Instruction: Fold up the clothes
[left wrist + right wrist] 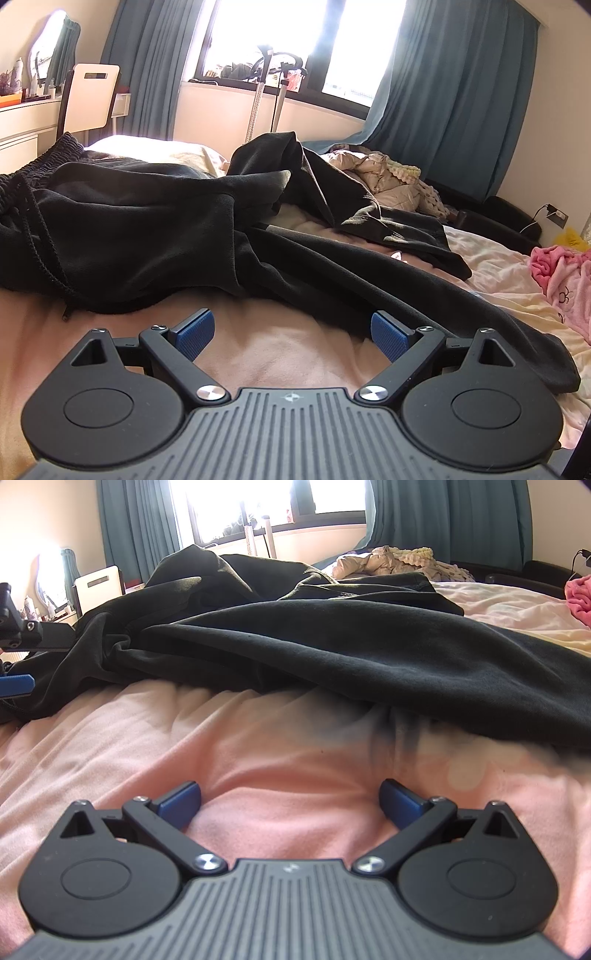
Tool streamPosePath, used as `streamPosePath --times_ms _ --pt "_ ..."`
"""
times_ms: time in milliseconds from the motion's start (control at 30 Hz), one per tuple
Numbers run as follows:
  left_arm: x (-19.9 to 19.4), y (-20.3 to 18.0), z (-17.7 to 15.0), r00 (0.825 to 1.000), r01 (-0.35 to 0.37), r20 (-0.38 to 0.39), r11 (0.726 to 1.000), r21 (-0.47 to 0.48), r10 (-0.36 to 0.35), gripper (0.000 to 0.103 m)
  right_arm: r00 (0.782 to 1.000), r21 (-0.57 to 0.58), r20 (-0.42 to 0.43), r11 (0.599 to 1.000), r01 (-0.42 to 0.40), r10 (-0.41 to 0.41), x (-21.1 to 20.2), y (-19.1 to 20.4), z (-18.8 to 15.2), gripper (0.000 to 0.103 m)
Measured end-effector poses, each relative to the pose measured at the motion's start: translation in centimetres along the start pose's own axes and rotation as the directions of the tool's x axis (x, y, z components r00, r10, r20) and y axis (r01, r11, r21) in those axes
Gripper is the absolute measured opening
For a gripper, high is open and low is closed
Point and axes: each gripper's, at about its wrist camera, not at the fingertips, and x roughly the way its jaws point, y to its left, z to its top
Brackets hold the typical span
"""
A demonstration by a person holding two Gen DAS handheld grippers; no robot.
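A pair of black drawstring trousers (147, 229) lies rumpled on the pink bed sheet (266, 354), waistband at the far left, one leg running right toward the bed's near edge. My left gripper (291, 332) is open and empty, low over the sheet just short of the trousers' near edge. In the right wrist view the same black trousers (332, 642) lie across the sheet (258, 775). My right gripper (290, 805) is open and empty, resting low on the sheet a short way before the leg. The left gripper's blue fingertip (16, 685) shows at the far left.
A beige padded jacket (384, 173) and a pink garment (565, 277) lie farther back and right on the bed. A desk with a white chair (92, 99) stands at the left. A window with blue curtains (443, 92) is behind.
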Motion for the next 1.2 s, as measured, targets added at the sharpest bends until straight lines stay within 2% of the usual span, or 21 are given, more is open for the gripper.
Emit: streamPosePath --times_ms 400,567,700,800,967,1033,1100,1200 --pt "-0.7 0.0 0.3 0.999 -0.023 0.029 1.0 0.001 0.023 0.093 1.0 0.001 0.004 1.0 -0.003 0.003 -0.1 0.0 0.0 0.103" --pt "-1.2 1.0 0.8 0.999 -0.025 0.045 0.998 -0.051 0.027 0.093 1.0 0.011 0.011 1.0 -0.007 0.007 -0.1 -0.1 -0.1 0.103" --pt "-1.4 1.5 1.1 0.998 -0.028 0.05 0.997 -0.077 0.032 0.093 1.0 -0.013 0.009 1.0 0.021 -0.021 0.0 0.4 -0.2 0.103" --pt "-1.5 1.9 1.1 0.998 -0.03 0.05 0.995 -0.092 0.035 0.093 1.0 0.01 0.009 1.0 0.004 -0.005 0.0 0.0 -0.1 0.103" --pt "-1.3 1.9 1.3 0.998 -0.022 0.06 0.995 -0.1 0.028 0.093 0.996 0.024 -0.089 0.999 -0.026 0.028 -0.3 -0.6 2.1 0.103" --pt "-1.2 1.7 1.4 0.998 -0.016 0.061 0.995 -0.097 0.022 0.093 0.998 0.12 -0.054 0.993 -0.015 0.022 -1.8 -1.7 3.3 0.103" --pt "-1.1 1.5 1.4 0.998 -0.013 0.065 0.996 -0.09 0.019 0.093 0.999 0.259 0.022 0.966 0.022 -0.029 -4.0 -3.5 4.9 0.103" --pt "-1.2 1.6 1.3 0.998 -0.013 0.063 0.996 -0.088 0.019 0.093 0.988 0.366 0.109 0.928 0.064 -0.111 -6.7 -6.5 7.0 0.103"
